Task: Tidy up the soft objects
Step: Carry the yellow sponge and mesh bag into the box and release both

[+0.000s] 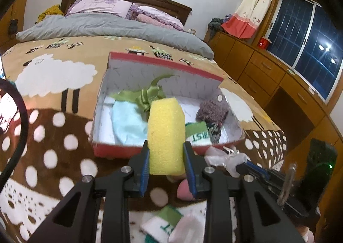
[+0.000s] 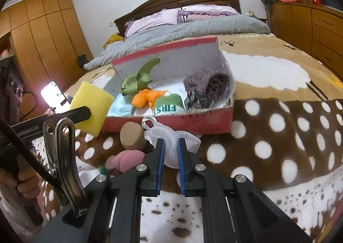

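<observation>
My right gripper [image 2: 171, 153] pinches a crinkly white mesh puff [image 2: 171, 135], its lower part hidden between the pads. My left gripper [image 1: 166, 153] clamps a porous yellow sponge [image 1: 166, 133] above the red box [image 1: 120, 150] on the fleece blanket [image 2: 268, 135]. Inside lie a green ribbon [image 2: 137, 81], fuzzy purple sock [image 2: 205, 84], and half-hidden cloths.

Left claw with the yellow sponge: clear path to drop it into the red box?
Probably yes. The left claw holds the yellow sponge just short of the red box, which is open-topped. The near wall is low and nothing stands between; the light blue cloth lies below the likely drop spot.
</observation>
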Motion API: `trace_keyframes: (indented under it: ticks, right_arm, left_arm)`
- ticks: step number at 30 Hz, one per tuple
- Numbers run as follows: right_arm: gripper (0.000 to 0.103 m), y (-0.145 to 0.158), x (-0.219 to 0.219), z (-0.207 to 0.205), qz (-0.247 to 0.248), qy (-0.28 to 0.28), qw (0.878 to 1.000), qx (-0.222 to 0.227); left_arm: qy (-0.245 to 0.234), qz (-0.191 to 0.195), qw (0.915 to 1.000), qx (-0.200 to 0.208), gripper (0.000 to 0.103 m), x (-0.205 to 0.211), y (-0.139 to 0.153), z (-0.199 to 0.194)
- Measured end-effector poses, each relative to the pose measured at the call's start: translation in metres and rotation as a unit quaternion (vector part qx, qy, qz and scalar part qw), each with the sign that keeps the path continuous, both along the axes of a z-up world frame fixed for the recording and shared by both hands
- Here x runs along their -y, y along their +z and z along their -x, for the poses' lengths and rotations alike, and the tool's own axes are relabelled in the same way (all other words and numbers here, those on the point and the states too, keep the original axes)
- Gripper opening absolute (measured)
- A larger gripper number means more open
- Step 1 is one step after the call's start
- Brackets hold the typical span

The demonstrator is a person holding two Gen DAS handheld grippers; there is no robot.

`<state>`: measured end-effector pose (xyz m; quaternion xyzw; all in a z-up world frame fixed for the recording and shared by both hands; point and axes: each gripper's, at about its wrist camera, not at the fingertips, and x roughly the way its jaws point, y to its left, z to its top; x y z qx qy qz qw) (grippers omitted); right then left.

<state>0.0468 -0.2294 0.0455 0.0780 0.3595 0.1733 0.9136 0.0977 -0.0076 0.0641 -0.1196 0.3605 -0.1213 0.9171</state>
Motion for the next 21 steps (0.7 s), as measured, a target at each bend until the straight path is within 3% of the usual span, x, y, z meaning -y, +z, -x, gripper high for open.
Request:
trace_keyframes:
  ticks: [12,21]
  right_arm:
    - [0.013,0.026,0.004,-0.002,-0.001,0.007,1.0,0.029]
    - [0.013,0.053,-0.008,-0.021,0.023,0.021,0.997,0.064]
  left_arm:
    - [0.03,-0.025,0.9992,0.011,0.03,-0.011,0.015,-0.045]
    - [0.04,-0.036,0.9985,-0.009,0.03,-0.02,-0.004,-0.065]
